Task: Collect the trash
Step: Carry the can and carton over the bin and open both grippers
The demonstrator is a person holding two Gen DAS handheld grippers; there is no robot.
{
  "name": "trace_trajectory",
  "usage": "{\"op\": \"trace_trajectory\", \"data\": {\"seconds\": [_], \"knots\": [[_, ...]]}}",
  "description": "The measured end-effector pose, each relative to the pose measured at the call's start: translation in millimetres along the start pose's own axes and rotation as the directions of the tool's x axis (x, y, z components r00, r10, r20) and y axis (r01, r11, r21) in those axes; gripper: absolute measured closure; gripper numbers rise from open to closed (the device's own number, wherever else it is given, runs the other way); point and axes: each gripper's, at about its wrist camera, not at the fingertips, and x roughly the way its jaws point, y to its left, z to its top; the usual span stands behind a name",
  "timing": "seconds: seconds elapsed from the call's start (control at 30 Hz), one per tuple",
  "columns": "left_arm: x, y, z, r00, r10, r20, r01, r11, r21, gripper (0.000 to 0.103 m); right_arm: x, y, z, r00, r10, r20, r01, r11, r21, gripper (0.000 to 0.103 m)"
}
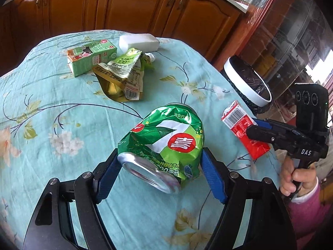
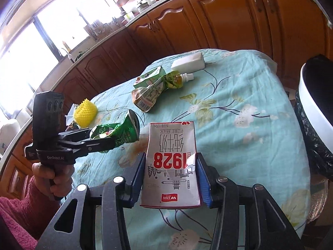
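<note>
While clamped between the blue pads of the left gripper (image 1: 160, 166), crushed green soda can (image 1: 164, 143) held above the table (image 1: 52, 112), dented aluminium, base rim toward the camera. Right gripper (image 2: 169, 177) closed on a red-and-white milk carton (image 2: 171, 162), flattened paperboard, held just beside the can. White-rimmed bin (image 1: 247, 83) with black liner at the table's right edge; contents not visible. Farther back on the floral teal cloth: green juice carton (image 1: 91, 57), crumpled green pouch (image 1: 122, 77), white block (image 1: 139, 41), spiky yellow object (image 2: 85, 112). Beyond, brown wooden cabinets (image 1: 135, 4).
</note>
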Motion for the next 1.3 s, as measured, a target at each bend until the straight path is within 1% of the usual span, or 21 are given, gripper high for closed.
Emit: {"op": "trace_trajectory", "data": {"seconds": [0.07, 0.2, 0.5, 0.97, 1.3], "knots": [[2.3, -4.8, -1.0, 1.0, 0.007, 0.01, -0.007, 1.0, 0.008, 0.027, -5.2, -3.5, -1.7, 1.0, -0.003, 0.01, 0.003, 1.0, 0.016, 0.056], [0.5, -9.2, -0.2, 0.998, -0.04, 0.039, 0.04, 0.999, 0.002, 0.027, -17.7, -8.8, -5.7, 0.999, -0.014, 0.038, 0.013, 0.999, 0.037, 0.056], [2.1, -43.6, 13.5, 0.991, -0.098, 0.096, 0.096, 0.995, 0.027, 0.028, -55.0, -29.3, -12.1, 0.991, -0.06, 0.118, 0.049, 0.994, 0.095, 0.056], [21.7, -114.1, 51.8, 0.982, -0.158, 0.106, 0.145, 0.982, 0.122, 0.028, -99.7, -70.2, -16.7, 0.967, -0.17, 0.19, 0.136, 0.975, 0.177, 0.056], [39.4, -147.2, 78.7, 0.976, -0.192, 0.098, 0.174, 0.97, 0.17, 0.028, -127.9, -95.0, -9.0, 0.945, -0.232, 0.231, 0.185, 0.96, 0.209, 0.056]]}}
